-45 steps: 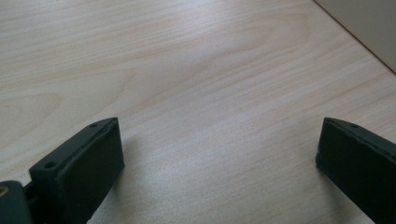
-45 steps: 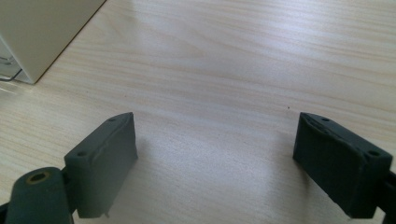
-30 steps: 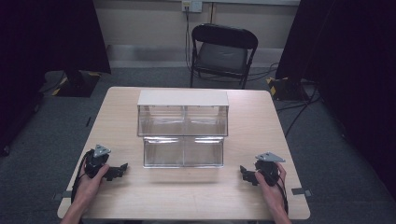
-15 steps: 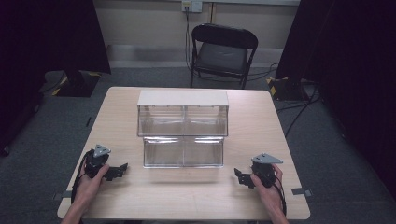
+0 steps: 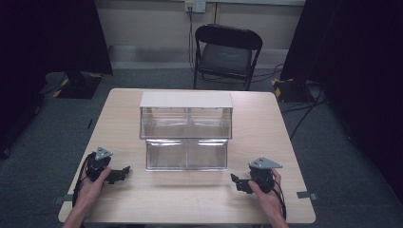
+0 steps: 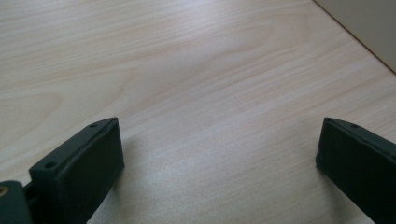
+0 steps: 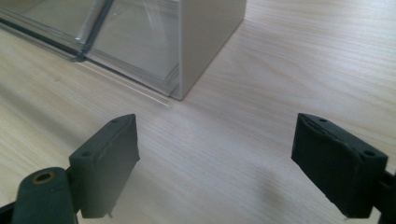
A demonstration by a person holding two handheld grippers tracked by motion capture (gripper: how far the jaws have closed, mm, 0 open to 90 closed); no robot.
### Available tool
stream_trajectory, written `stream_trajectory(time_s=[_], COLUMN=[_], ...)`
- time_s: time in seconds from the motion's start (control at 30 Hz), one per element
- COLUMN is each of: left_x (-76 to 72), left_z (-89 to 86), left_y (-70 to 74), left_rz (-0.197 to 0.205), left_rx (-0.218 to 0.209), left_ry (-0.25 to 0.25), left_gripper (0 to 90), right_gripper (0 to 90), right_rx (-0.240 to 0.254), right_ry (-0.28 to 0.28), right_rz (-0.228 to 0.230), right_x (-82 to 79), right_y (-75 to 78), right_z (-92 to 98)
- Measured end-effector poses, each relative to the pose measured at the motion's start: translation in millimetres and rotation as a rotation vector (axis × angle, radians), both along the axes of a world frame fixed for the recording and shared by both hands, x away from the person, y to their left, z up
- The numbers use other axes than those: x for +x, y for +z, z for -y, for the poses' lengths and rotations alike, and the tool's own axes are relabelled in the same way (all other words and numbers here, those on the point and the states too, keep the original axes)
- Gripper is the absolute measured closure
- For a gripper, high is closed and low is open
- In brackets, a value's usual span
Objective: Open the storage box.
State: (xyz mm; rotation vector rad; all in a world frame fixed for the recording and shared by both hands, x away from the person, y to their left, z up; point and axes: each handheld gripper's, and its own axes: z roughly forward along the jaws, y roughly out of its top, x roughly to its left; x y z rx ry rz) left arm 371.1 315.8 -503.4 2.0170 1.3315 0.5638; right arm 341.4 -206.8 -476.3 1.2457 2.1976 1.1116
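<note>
A two-tier clear plastic drawer unit (image 5: 186,130) with a beige top stands mid-table. My left gripper (image 5: 121,172) rests low on the table to the unit's front left, held by a hand, jaws wide open with bare wood between them (image 6: 219,154). My right gripper (image 5: 236,181) sits at the front right, also open and empty (image 7: 215,158). In the right gripper view the unit's lower front corner (image 7: 187,60) lies just ahead, apart from the jaws.
The light wooden table (image 5: 266,128) has open surface on both sides of the unit and along the front edge. A black folding chair (image 5: 227,54) stands behind the table. Cables (image 5: 304,109) run over the grey floor at the right.
The right gripper has slid a little toward the table's front and inward. The left gripper has barely moved.
</note>
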Motion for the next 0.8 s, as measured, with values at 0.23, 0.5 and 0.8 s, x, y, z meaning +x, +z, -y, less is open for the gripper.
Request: stream_trajectory(time_s=[0.23, 0.5, 0.8], left_x=[0.0, 0.0, 0.0], left_z=[0.0, 0.0, 0.0], left_y=[0.1, 0.0, 0.0], left_rz=[-0.001, 0.0, 0.0], left_rx=[0.0, 0.001, 0.001], left_ry=[0.0, 0.001, 0.0], left_gripper=[0.2, 0.2, 0.2], right_gripper=[14.3, 14.4, 14.0], right_rx=[0.017, 0.039, 0.058], right_ry=[0.022, 0.036, 0.042], right_rz=[0.01, 0.026, 0.032], right_x=[0.1, 2.2, 5.7], right_y=[3.8, 9.7, 12.4], right_z=[-10.0, -18.4, -21.5])
